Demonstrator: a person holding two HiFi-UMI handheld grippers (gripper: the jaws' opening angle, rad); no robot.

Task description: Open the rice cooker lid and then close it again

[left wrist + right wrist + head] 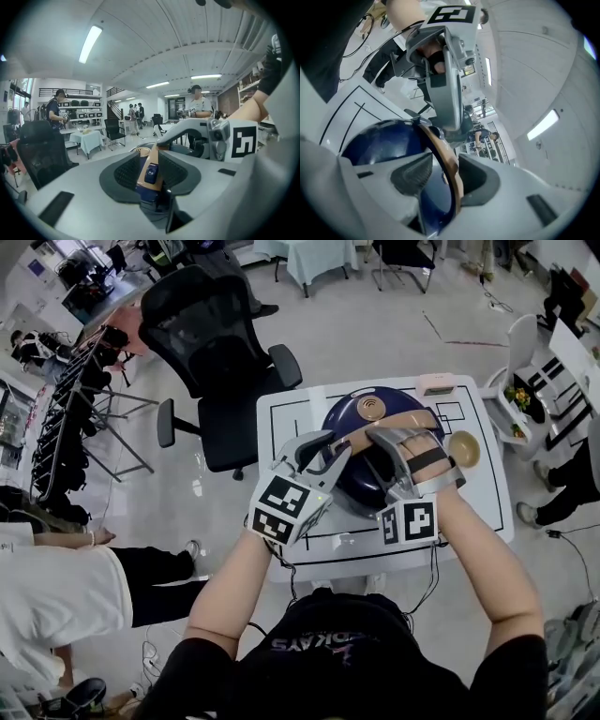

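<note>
Rice cooker (349,420): sitting lid-down on tabletop (291,418), directly beneath both claws. Left claw (330,454) and right claw (389,444): each clamping the tan handle (398,424), side by side.

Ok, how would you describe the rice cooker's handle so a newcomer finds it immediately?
On the white table marked with black lines sits a dark blue, domed rice cooker. Across its top arches a tan band, the handle. It is the only tan strip on the blue shell, unlike the round tan dish beside it.
</note>
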